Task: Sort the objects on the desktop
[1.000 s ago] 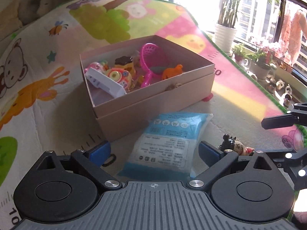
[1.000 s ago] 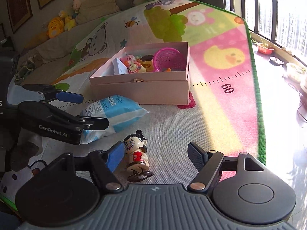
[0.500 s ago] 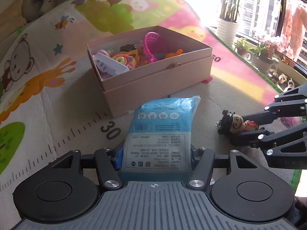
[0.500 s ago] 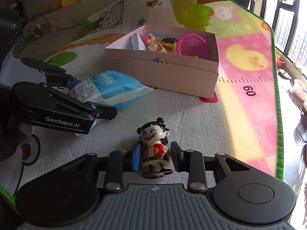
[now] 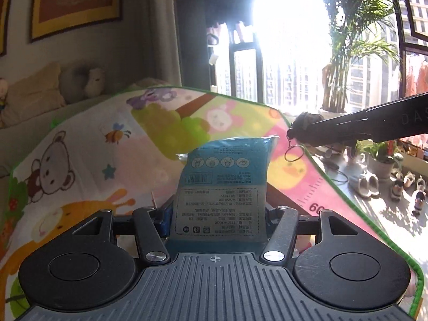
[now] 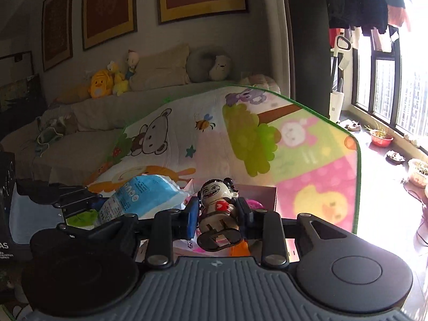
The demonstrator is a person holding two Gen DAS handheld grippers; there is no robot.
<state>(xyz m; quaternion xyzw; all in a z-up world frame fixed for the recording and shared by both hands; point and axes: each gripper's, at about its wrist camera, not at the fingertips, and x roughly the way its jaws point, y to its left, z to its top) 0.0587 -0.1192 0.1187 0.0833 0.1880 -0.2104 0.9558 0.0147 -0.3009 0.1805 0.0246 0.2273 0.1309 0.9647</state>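
Left gripper [image 5: 218, 211]: jaws closed on blue packet [image 5: 223, 184], raised.
Right gripper [image 6: 218, 214]: jaws clamp figurine [image 6: 218, 203], near box [image 6: 263, 191].

open play mat [image 6: 315, 144] ahead, box [image 6: 263, 191] just below figurine [image 6: 218, 206], blue packet [image 6: 145, 194] crowding its left side

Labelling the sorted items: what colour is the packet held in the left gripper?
Blue, with a grey-white printed label panel on the packet; clearest in the left wrist view.

Readable: "60" on play mat [image 5: 316, 208] ruler scale, "DAS" on right gripper [image 5: 293, 133] arm, "AS" on dark box [image 6: 5, 246]; blue packet [image 5: 222, 187] print illegible.
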